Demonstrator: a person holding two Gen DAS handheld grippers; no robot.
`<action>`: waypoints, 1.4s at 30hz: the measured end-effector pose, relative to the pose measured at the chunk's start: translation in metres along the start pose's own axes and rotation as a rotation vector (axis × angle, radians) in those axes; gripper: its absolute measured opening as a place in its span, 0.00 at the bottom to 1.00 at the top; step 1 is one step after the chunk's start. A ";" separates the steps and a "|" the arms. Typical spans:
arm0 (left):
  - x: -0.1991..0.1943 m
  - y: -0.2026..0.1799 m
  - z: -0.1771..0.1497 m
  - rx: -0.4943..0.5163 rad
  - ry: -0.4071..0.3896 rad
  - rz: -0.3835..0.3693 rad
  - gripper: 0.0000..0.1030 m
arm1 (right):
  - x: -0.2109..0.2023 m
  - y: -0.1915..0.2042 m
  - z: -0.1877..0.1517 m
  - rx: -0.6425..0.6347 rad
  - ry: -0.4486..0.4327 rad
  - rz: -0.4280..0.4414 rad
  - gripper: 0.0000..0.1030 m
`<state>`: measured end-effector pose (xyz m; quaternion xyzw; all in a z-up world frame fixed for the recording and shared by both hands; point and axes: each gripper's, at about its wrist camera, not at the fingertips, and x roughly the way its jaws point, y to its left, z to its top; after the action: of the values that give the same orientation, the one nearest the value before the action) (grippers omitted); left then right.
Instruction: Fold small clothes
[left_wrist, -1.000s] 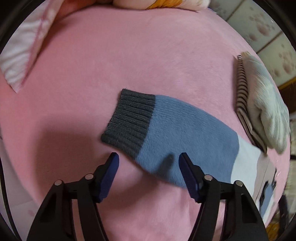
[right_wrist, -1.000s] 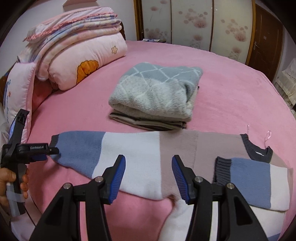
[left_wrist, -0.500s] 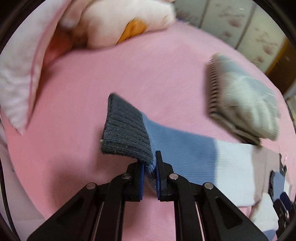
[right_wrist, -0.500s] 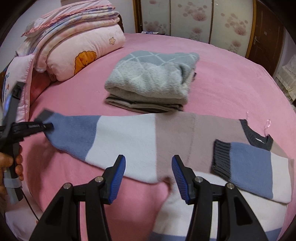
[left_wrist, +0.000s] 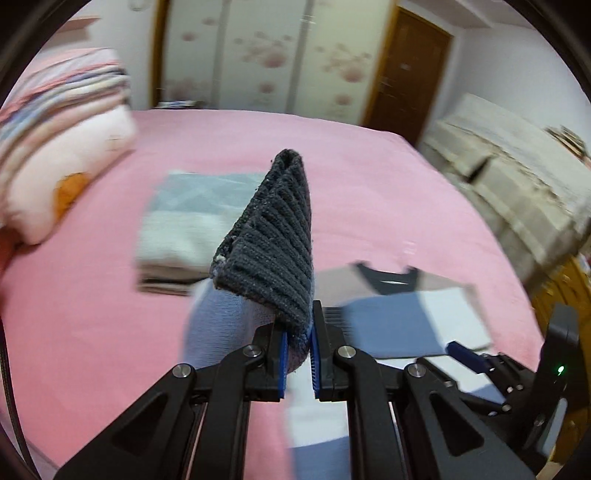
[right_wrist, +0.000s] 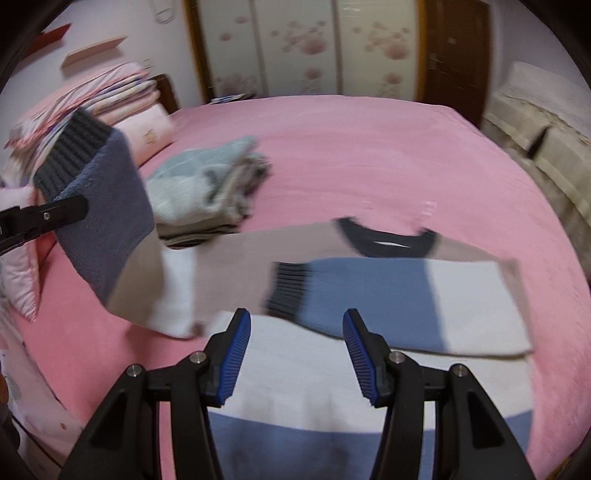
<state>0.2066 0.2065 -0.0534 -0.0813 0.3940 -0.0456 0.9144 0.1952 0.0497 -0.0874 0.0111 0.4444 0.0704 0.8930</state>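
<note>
The step in hand looks like the second sleeve fold. The left gripper (left_wrist: 298, 352) has its jaws pinched tight on the sleeve (right_wrist: 110, 236) just behind the dark ribbed cuff (left_wrist: 275, 243), and the sleeve hangs lifted off the bed (right_wrist: 369, 147) at the left of the right-wrist frame. The right gripper (right_wrist: 295, 354) hovers with jaws half wide and nothing between them, low centre of its own frame, above the body of the sweater (right_wrist: 325, 384).

The next move, as I judge it, is to carry the cuff across toward the centre of the frame and lay the sleeve flat over the chest, beside or on top of the other sleeve (right_wrist: 388, 299), which already lies folded across. The free gripper could press the shoulder so the body does not drag.

The sweater is a knit in blocks of blue, white and dusty beige, with dark grey cuffs and collar (right_wrist: 388, 240). It lies spread across the pink bed, lower centre and right, just in front of a pile (right_wrist: 210, 192) of folded clothes. The knit looks soft and limp, so it may sag from the pinch.
</note>
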 end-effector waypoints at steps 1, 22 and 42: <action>0.009 -0.019 -0.003 0.011 0.008 -0.022 0.08 | -0.003 -0.015 -0.004 0.014 -0.002 -0.021 0.51; 0.071 -0.106 -0.107 0.034 0.071 -0.076 0.71 | 0.028 -0.156 -0.061 0.248 0.093 0.003 0.51; 0.070 0.072 -0.171 -0.404 0.040 0.217 0.74 | 0.106 -0.106 -0.055 0.194 0.180 0.164 0.51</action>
<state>0.1312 0.2472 -0.2321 -0.2188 0.4195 0.1313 0.8712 0.2271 -0.0432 -0.2133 0.1273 0.5250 0.1005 0.8355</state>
